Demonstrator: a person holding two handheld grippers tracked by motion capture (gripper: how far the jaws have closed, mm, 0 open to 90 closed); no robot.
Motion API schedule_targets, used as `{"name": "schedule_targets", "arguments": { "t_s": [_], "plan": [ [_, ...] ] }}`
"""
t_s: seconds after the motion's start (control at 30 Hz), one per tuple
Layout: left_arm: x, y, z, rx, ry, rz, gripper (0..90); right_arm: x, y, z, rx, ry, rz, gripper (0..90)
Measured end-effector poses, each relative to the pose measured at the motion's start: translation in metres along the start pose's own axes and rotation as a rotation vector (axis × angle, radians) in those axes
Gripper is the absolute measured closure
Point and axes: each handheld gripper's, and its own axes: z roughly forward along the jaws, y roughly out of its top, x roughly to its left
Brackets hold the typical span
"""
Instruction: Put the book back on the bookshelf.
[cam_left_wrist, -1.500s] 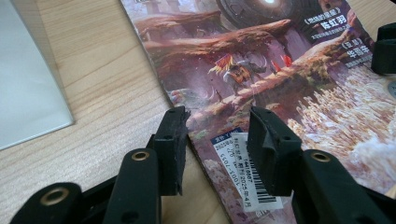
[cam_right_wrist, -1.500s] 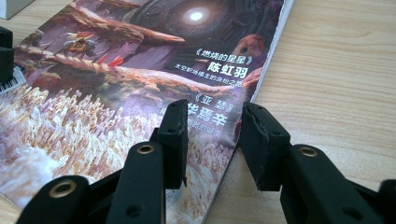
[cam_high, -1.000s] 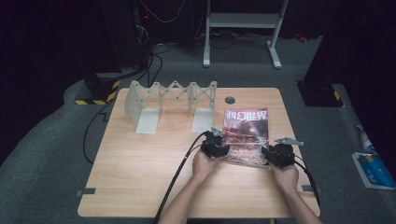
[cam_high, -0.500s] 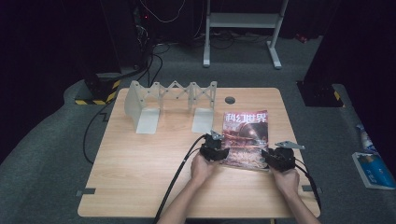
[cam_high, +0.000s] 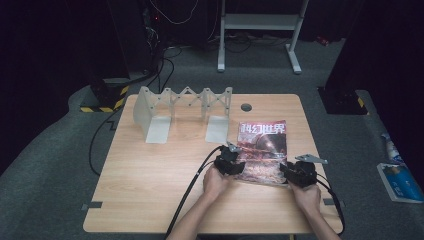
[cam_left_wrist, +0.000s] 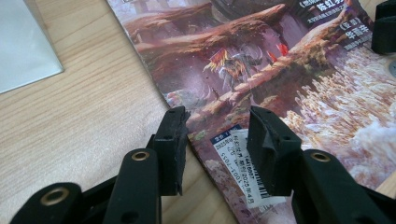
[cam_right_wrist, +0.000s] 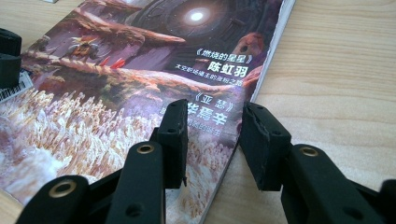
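A magazine (cam_high: 262, 147) with a purple and orange fantasy cover lies flat on the right half of the wooden table (cam_high: 150, 185). My left gripper (cam_high: 237, 164) is at its near left corner. In the left gripper view the magazine (cam_left_wrist: 280, 70) runs under the open left gripper (cam_left_wrist: 217, 126), one jaw over the wood and the other over the barcode label. My right gripper (cam_high: 289, 170) is at the near right corner. In the right gripper view the open right gripper (cam_right_wrist: 214, 116) straddles the right edge of the magazine (cam_right_wrist: 140, 70). Neither gripper pinches anything.
A grey folding book rack (cam_high: 182, 107) stands at the back left of the table, its base plate (cam_left_wrist: 23, 42) close to the left gripper. A black round grommet (cam_high: 246, 107) sits behind the magazine. Black cables trail off the near edge. A blue booklet (cam_high: 397, 180) lies on the floor.
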Motion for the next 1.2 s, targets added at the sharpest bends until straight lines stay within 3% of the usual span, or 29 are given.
{"name": "schedule_targets", "arguments": {
  "t_s": [0.23, 0.43, 0.87, 1.2],
  "plan": [
    [-0.003, -0.003, -0.005, 0.019, -0.002, 0.013, 57.6, 0.002, -0.005, -0.004, -0.003, 0.012, -0.004, 62.0],
    [-0.008, -0.003, -0.007, 0.031, 0.014, 0.059, 57.9, 0.004, -0.008, -0.008, 0.0, 0.021, -0.009, 62.0],
    [-0.01, -0.017, -0.016, -0.003, 0.005, 0.057, 58.0, 0.011, -0.016, -0.015, -0.004, 0.027, -0.005, 61.9],
    [-0.017, -0.029, -0.027, 0.001, 0.005, 0.052, 58.0, 0.019, -0.028, -0.025, -0.008, 0.045, -0.018, 61.9]
  ]
}}
